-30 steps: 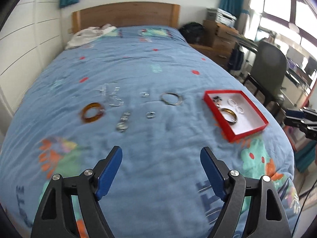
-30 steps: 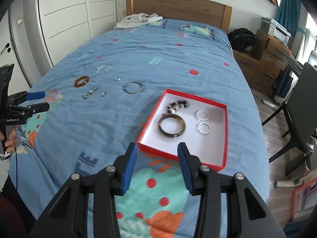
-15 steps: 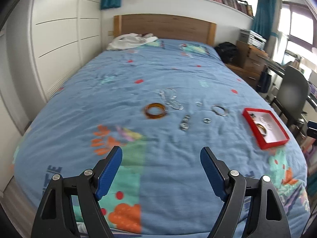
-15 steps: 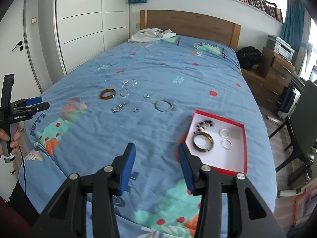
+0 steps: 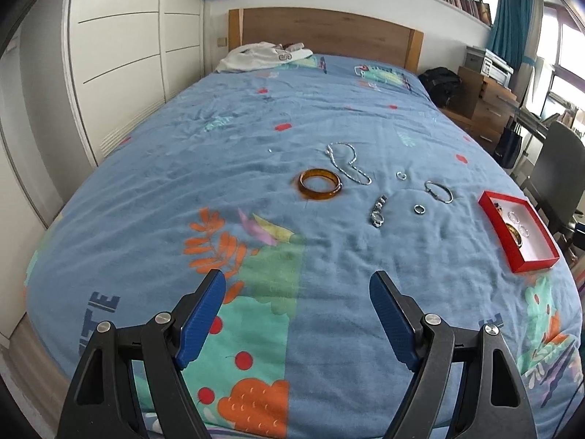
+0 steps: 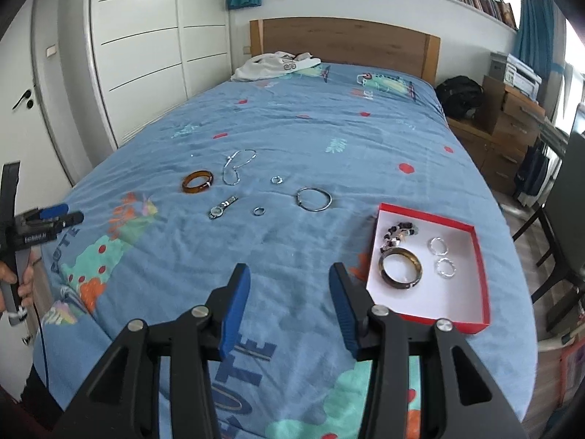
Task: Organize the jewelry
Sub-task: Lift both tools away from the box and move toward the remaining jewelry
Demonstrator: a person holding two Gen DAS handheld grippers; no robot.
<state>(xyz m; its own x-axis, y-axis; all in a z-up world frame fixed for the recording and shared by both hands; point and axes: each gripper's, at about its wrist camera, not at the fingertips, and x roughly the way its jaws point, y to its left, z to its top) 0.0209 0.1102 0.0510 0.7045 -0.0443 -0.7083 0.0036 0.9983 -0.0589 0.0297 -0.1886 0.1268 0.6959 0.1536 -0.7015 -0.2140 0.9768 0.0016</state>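
Loose jewelry lies mid-bed: an amber bangle [image 5: 320, 184] [image 6: 197, 182], a silver chain [image 5: 347, 162] [image 6: 237, 165], a watch [image 5: 378, 211] [image 6: 222, 207], two small rings [image 5: 418, 209] [image 6: 259, 211] and a silver bracelet [image 5: 438, 191] [image 6: 313, 199]. A red box [image 5: 533, 261] [image 6: 484, 285] at the bed's right holds a dark bangle [image 6: 400, 269], beads and two rings. My left gripper [image 5: 297, 323] is open and empty over the foot of the bed. My right gripper [image 6: 289, 309] is open and empty, left of the box.
The bed has a blue patterned cover [image 5: 256, 128], a wooden headboard [image 5: 325, 36] and white clothing [image 5: 263, 56] at its head. White wardrobe doors [image 5: 117, 55] stand on the left. A chair [image 5: 555, 179], drawers and a black bag [image 5: 440, 84] stand on the right.
Both grippers have pulled back from the jewelry toward the foot of the bed, so more of the bed shows. Both stay open and empty. The jewelry has not moved.
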